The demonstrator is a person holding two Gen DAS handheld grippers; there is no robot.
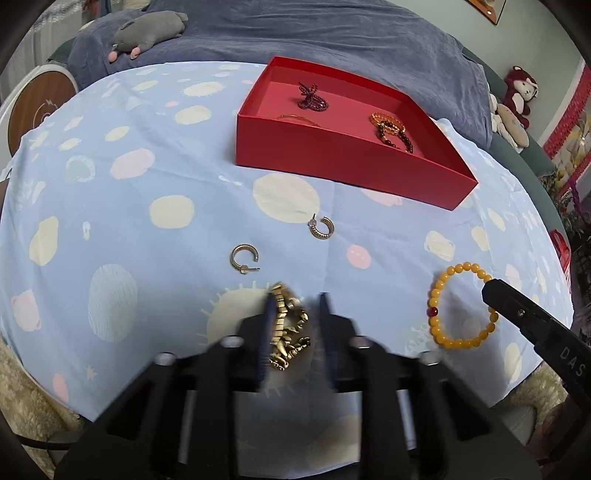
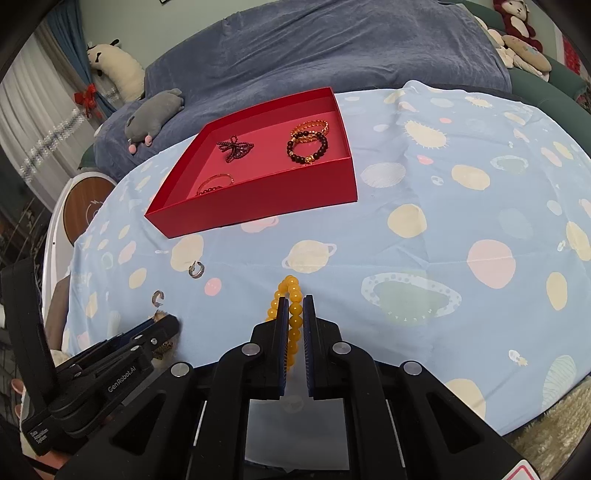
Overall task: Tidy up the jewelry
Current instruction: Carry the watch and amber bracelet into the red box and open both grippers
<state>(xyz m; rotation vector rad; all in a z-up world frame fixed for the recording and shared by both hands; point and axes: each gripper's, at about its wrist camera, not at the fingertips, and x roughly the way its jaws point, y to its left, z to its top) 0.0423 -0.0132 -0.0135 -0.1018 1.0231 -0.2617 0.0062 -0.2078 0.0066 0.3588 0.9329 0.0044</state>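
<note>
My left gripper [image 1: 295,325] straddles the gold chain bracelet [image 1: 290,332], jaws apart with a gap on the right side, chain bunched against the left finger; can't tell if it's lifted off the blue planet-print cloth [image 1: 147,166]. My right gripper [image 2: 295,325] is clamped on one side of the yellow bead bracelet [image 2: 291,306], beads squeezed between the two pads, loop sticking out ahead of the fingertips. Left view shows that bracelet lying round on the cloth with a single red bead, my right finger over its right edge. Two gold hoop earrings lie loose on the cloth between the grippers and the box: near hoop [image 1: 242,258] just ahead of the left gripper, far hoop [image 1: 322,228] closer to the box. Red box [image 1: 332,155] sits open at the far side of the cloth; inside are a dark red bead bundle [image 1: 313,98], a thin gold bangle [image 1: 295,118] at the near wall, and a gold bracelet with a dark bead bracelet [image 2: 308,147] touching it. Grey plush [image 1: 147,31] on the blue blanket behind.
</note>
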